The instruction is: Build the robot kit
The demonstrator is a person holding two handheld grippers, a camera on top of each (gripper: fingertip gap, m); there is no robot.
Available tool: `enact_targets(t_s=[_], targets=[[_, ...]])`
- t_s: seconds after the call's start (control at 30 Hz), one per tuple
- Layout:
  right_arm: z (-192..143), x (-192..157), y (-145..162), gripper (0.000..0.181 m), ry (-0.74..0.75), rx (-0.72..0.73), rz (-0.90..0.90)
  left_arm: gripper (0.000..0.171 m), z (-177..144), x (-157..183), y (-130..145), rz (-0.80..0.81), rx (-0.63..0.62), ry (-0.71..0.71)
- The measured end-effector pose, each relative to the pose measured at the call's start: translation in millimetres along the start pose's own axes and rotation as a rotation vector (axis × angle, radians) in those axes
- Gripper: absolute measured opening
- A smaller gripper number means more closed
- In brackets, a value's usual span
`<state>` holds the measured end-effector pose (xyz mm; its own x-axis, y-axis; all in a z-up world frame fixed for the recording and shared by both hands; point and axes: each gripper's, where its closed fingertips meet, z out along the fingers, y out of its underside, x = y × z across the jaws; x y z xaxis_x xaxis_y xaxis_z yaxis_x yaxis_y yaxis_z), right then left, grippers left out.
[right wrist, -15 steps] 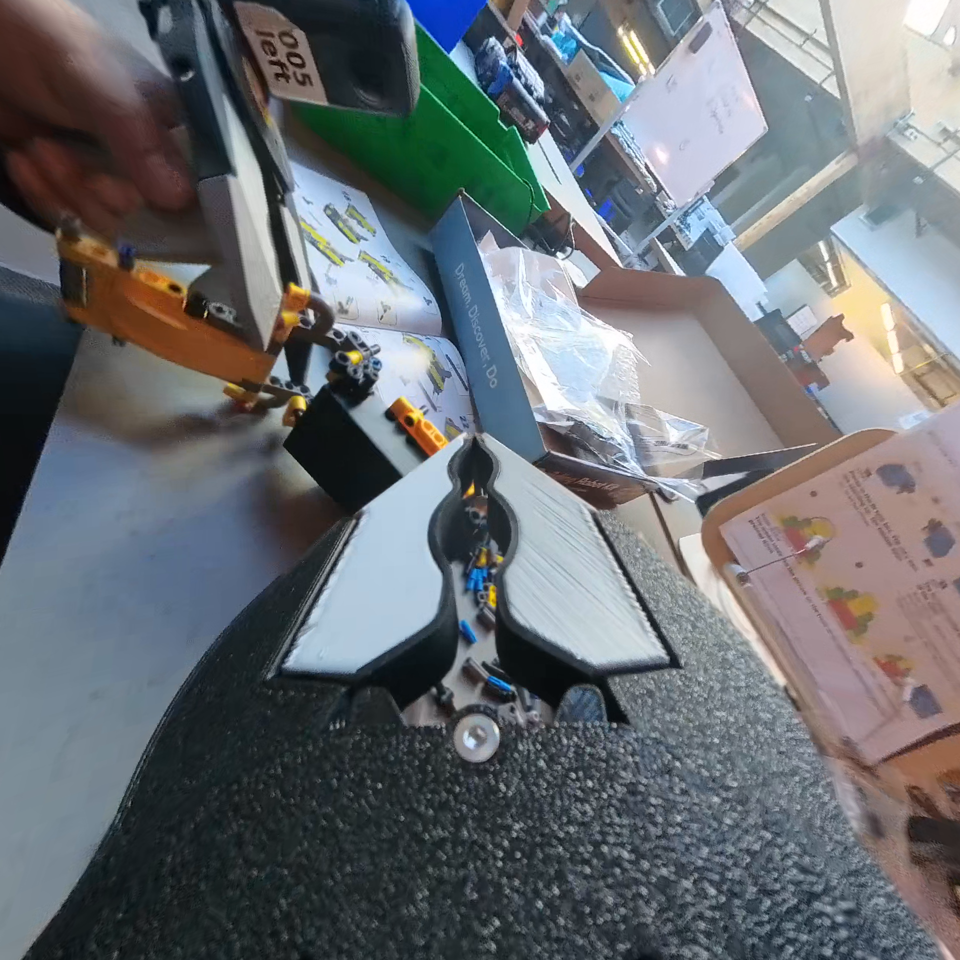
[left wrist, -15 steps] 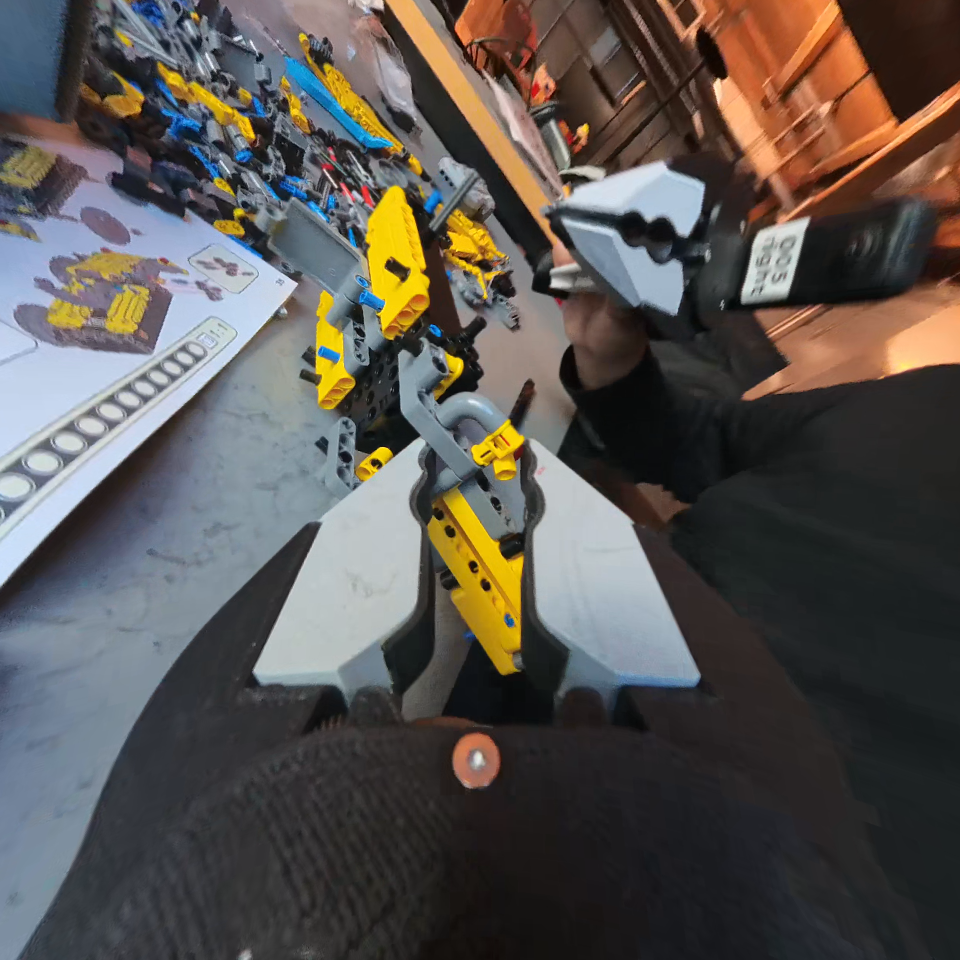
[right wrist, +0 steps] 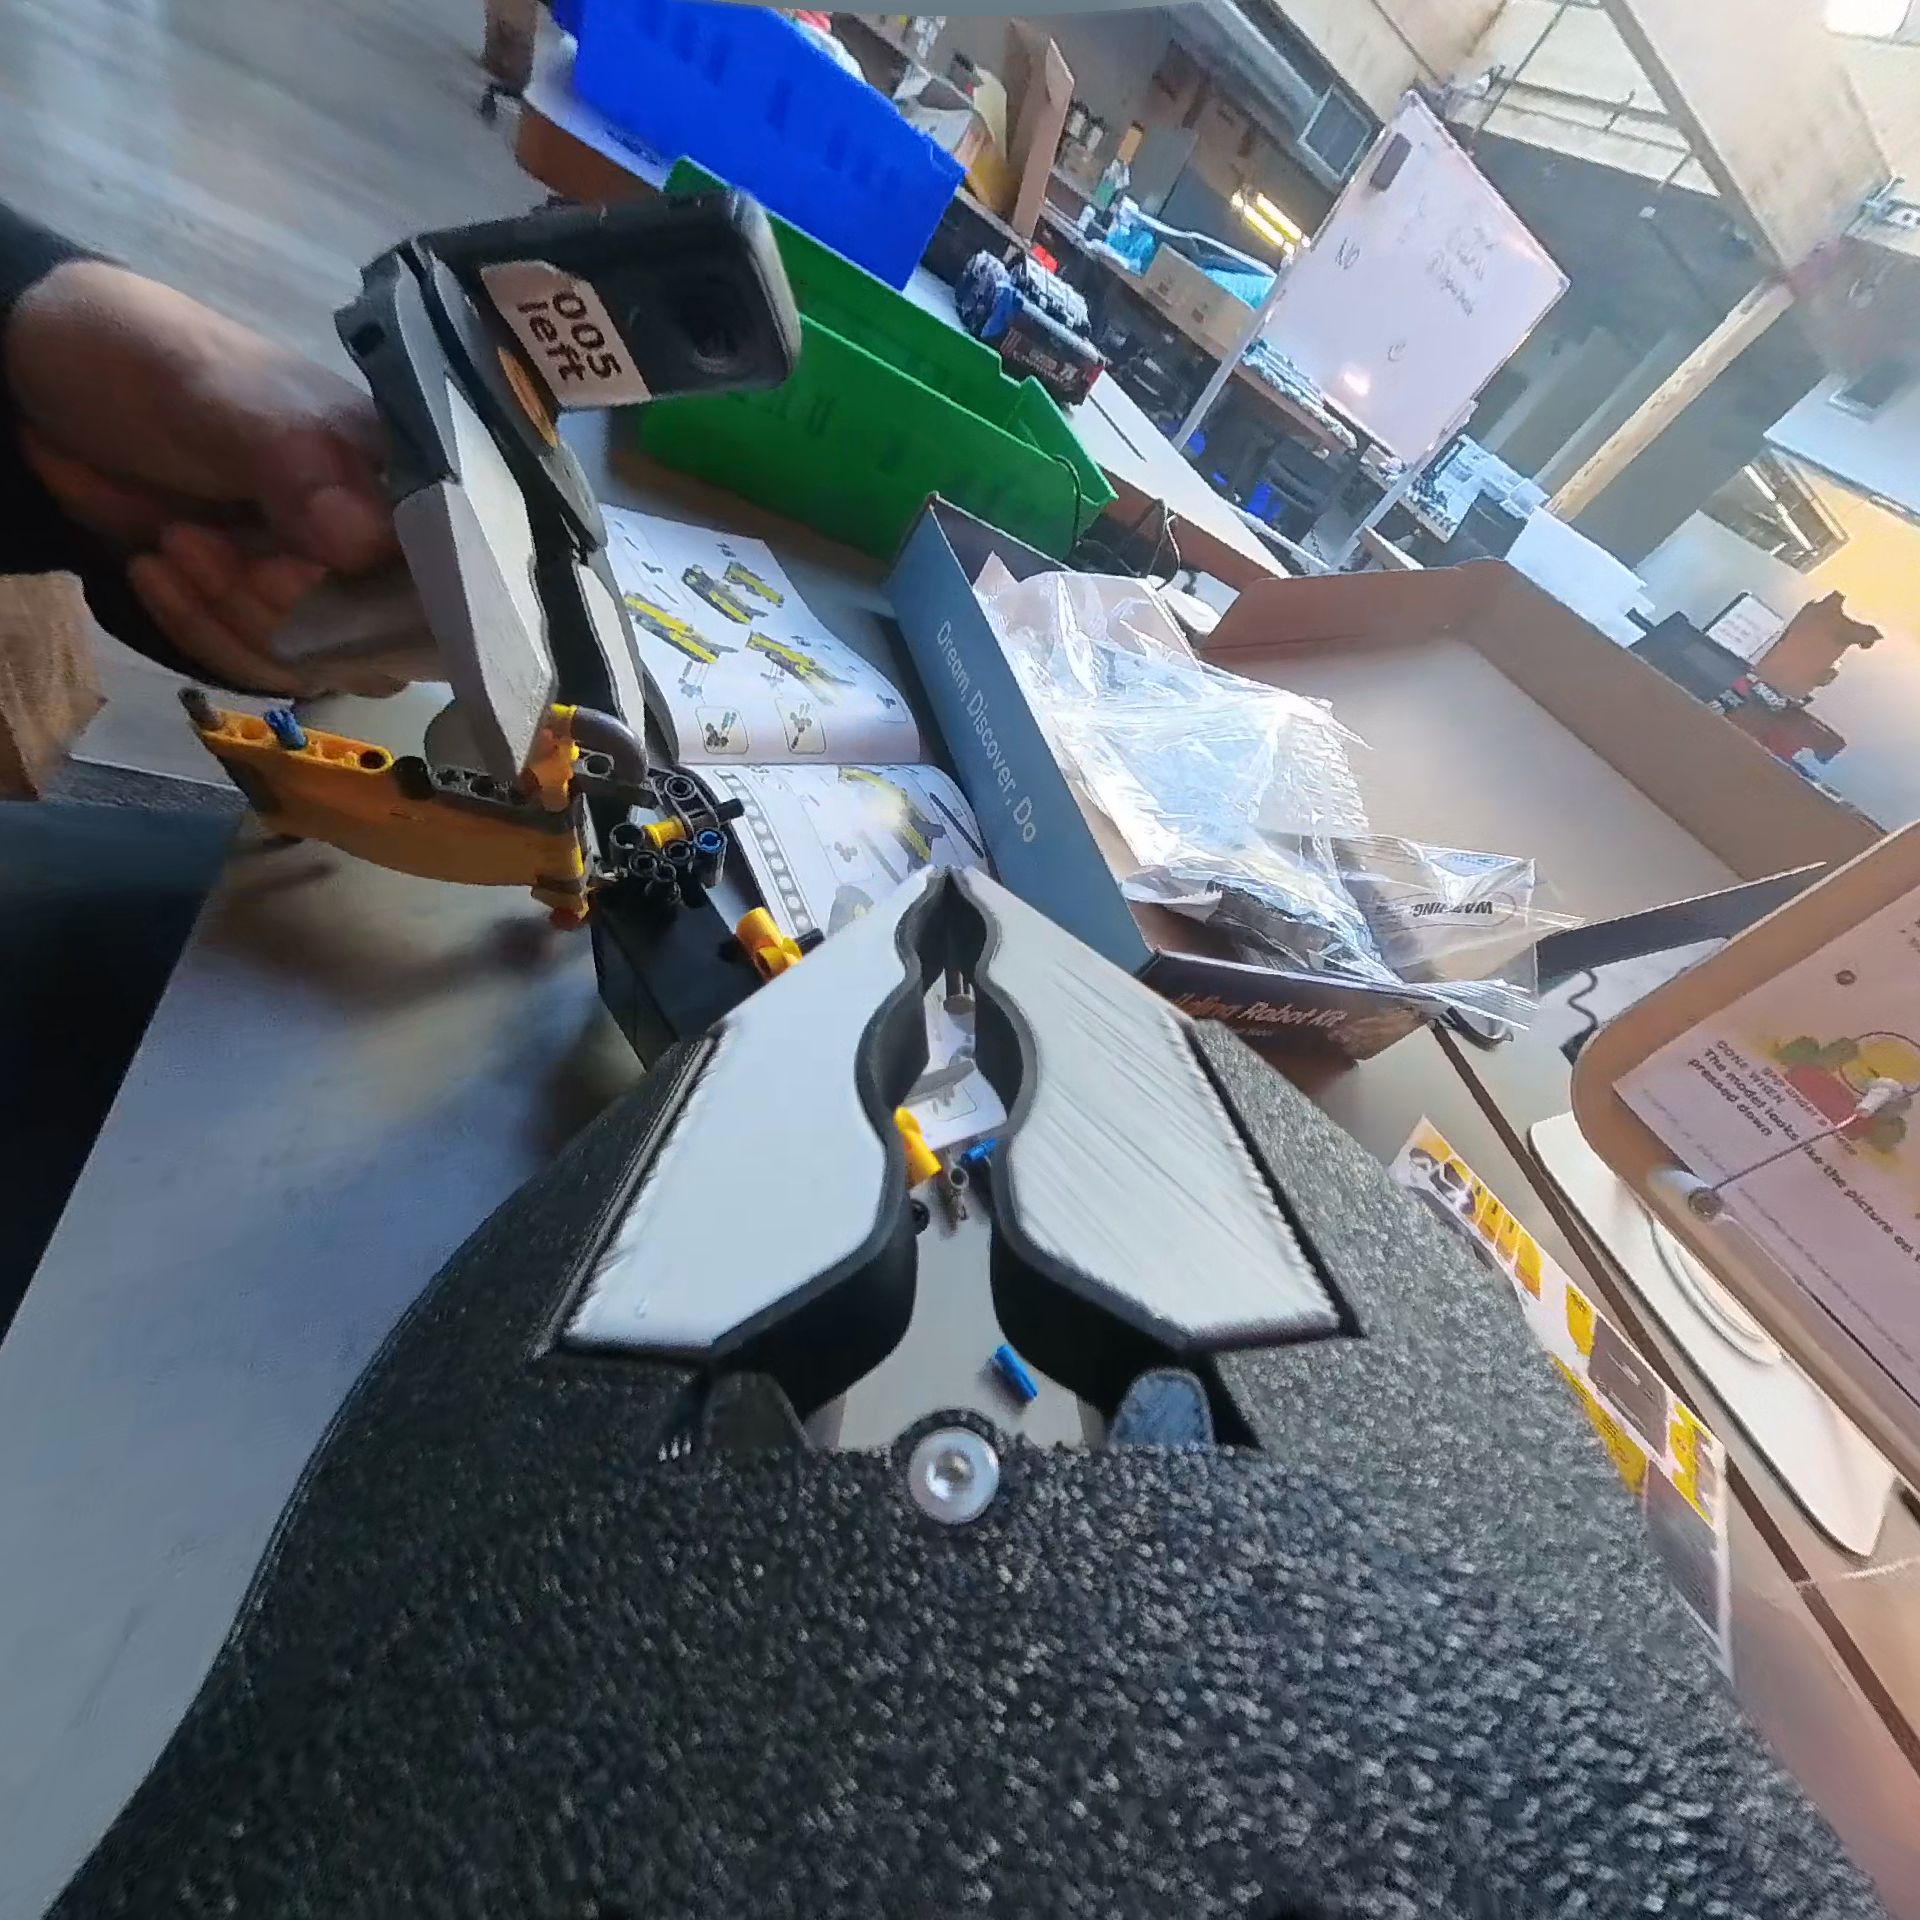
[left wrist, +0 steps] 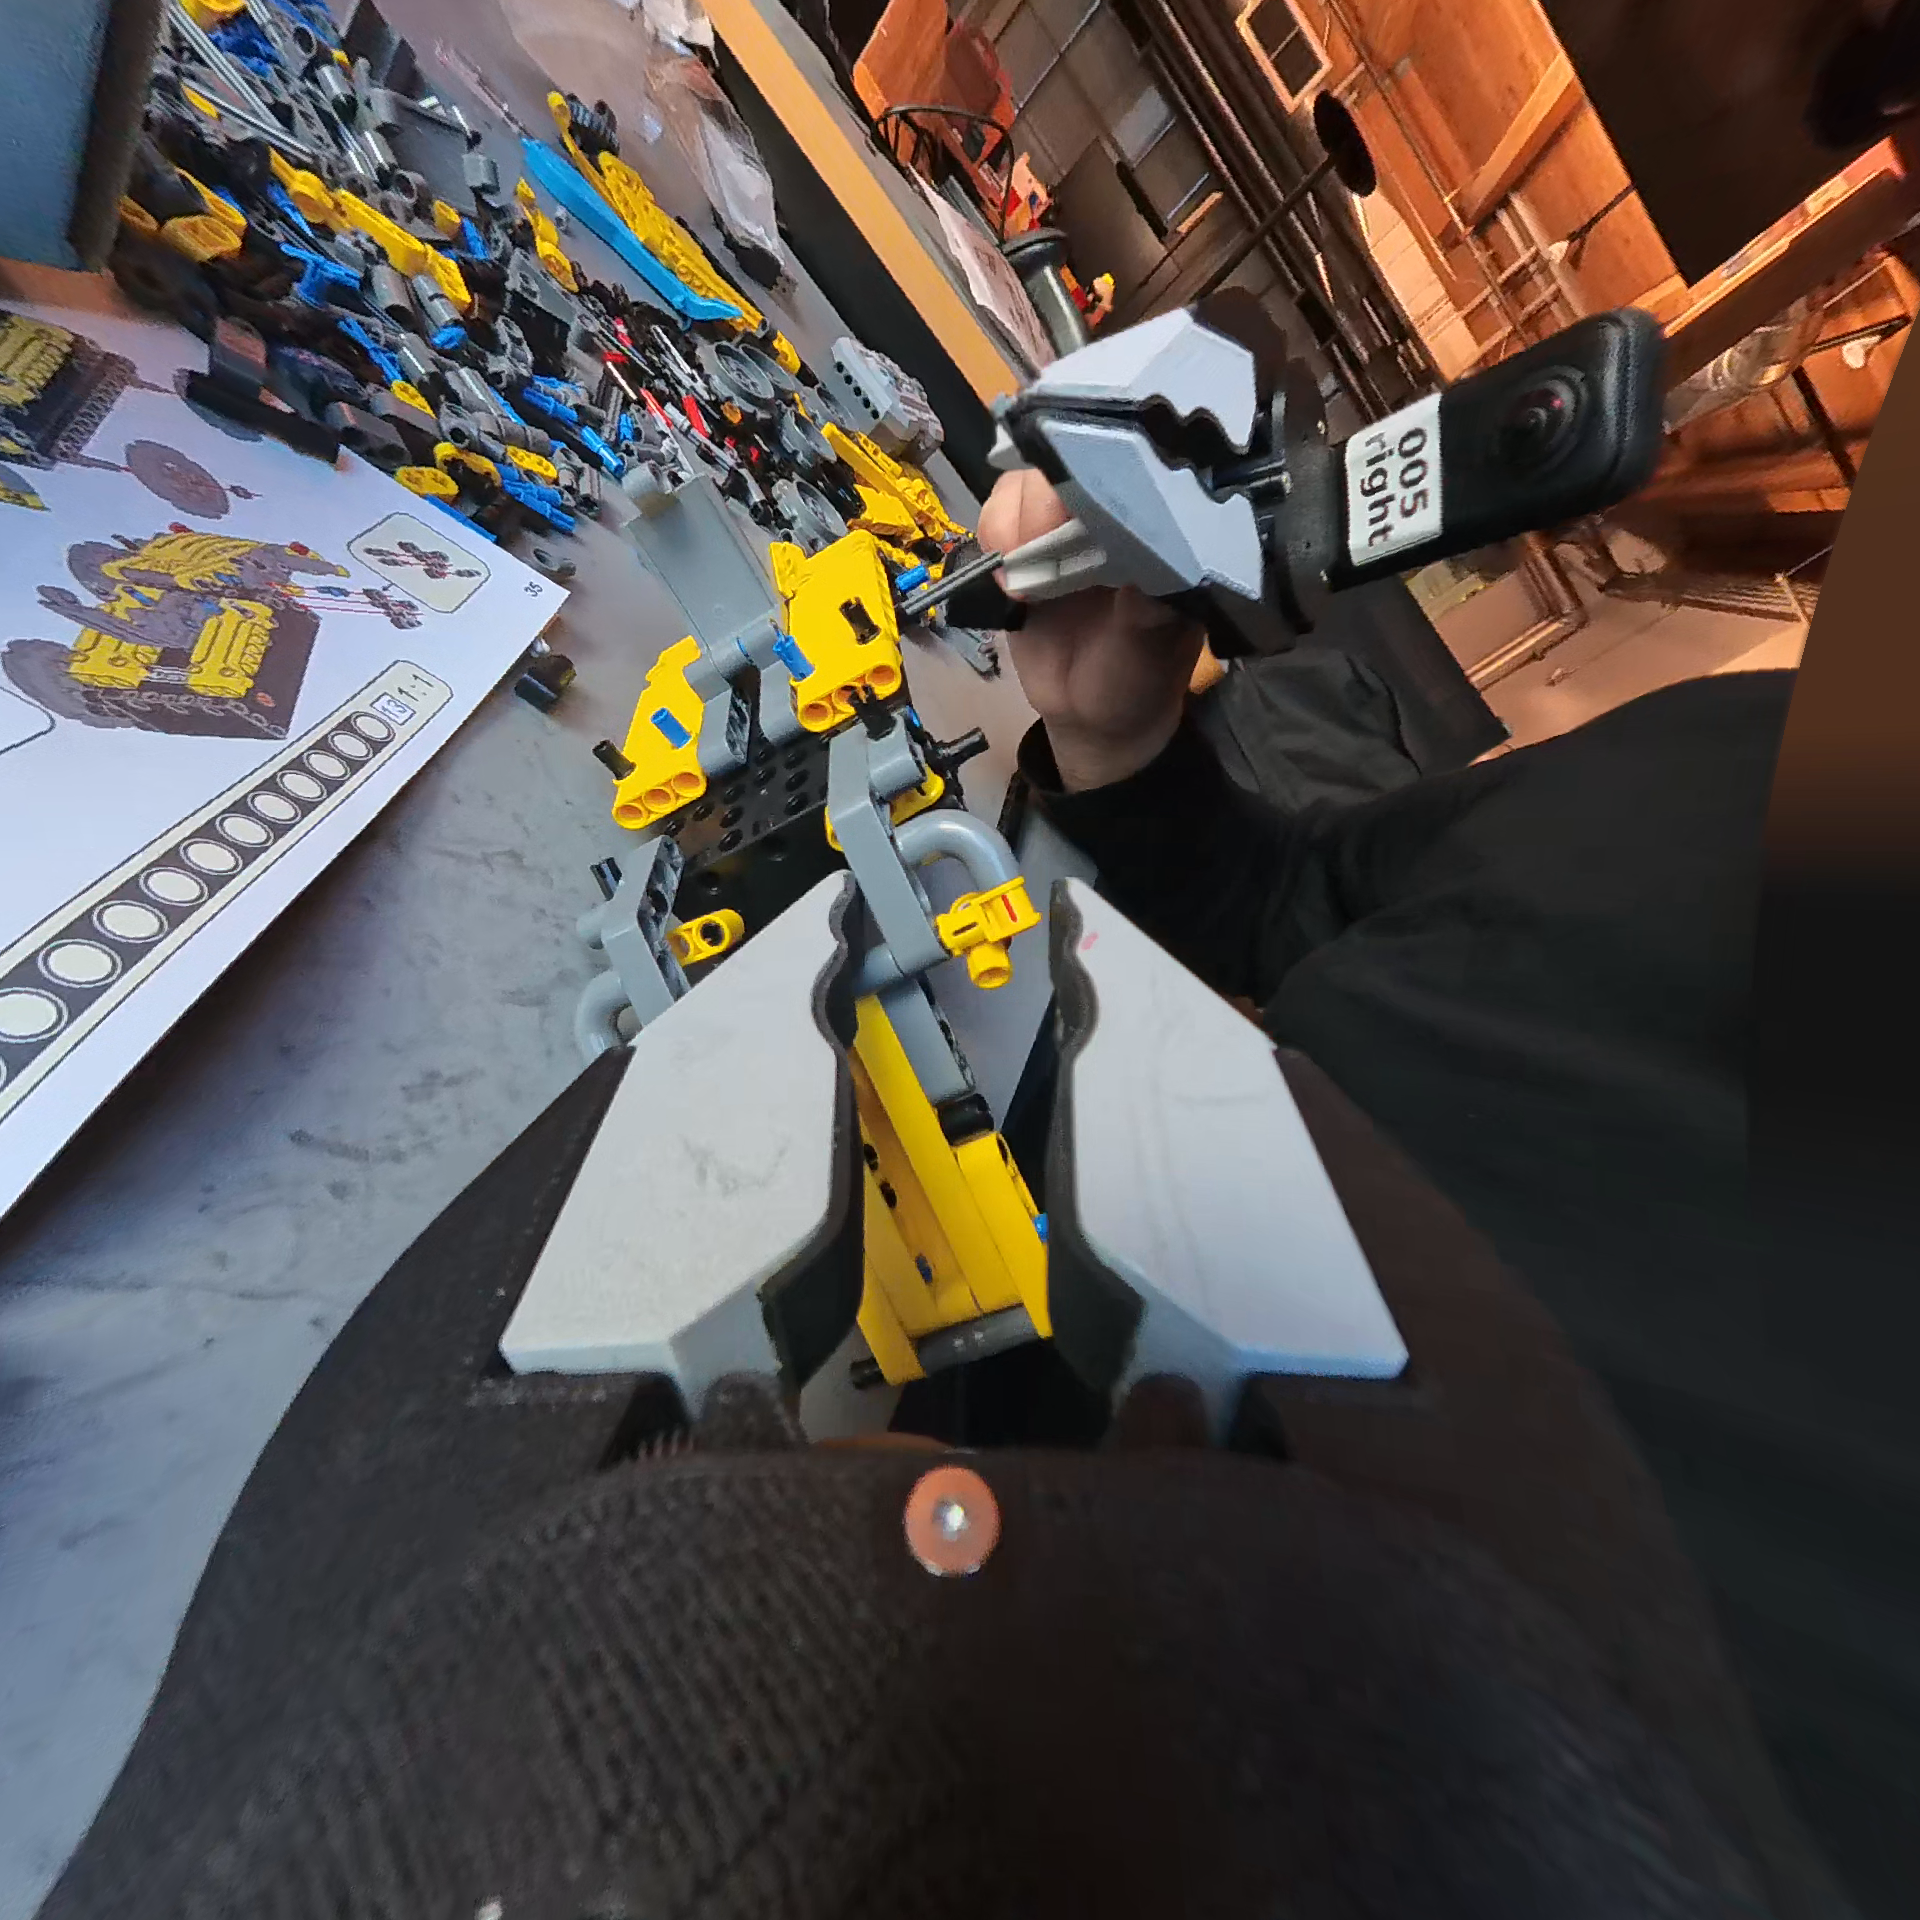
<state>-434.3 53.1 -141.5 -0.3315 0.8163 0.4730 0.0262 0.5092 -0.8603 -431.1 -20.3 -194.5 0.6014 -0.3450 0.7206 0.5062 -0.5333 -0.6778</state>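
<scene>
A grey table (left wrist: 312, 1060) is covered by an open instruction booklet (left wrist: 208, 665), scattered building-brick parts (left wrist: 499, 312) and, near its far edge, green bins (right wrist: 883, 436)

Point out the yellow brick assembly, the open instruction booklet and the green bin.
yellow brick assembly (left wrist: 935, 1195), left wrist view, its yellow beam.
instruction booklet (left wrist: 260, 790), left wrist view, white page.
green bin (right wrist: 873, 436), right wrist view, side wall.

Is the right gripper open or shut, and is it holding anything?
Shut, holding nothing: the right gripper has its fingertips touching, and only table shows through the gap behind them.
</scene>
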Motion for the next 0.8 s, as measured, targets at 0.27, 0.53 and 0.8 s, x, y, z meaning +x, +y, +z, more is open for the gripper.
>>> enact_targets(t_s=[0.27, 0.53, 0.8], targets=[[-4.5, -1.4, -7.0, 0.0, -0.061, 0.066, 0.107, 0.046, -16.7, -3.1, -12.4, 0.082, 0.044, -0.025], [-22.7, 12.6, -21.4, 0.0, -0.099, 0.191, 0.245, 0.046, -39.7, -11.4, -19.9, 0.208, 0.076, -0.081], [-37.8, 16.4, -27.2, 0.0, -0.228, 0.302, 0.362, 0.044, -48.4, -10.2, -27.6, 0.179, 0.144, -0.01]])
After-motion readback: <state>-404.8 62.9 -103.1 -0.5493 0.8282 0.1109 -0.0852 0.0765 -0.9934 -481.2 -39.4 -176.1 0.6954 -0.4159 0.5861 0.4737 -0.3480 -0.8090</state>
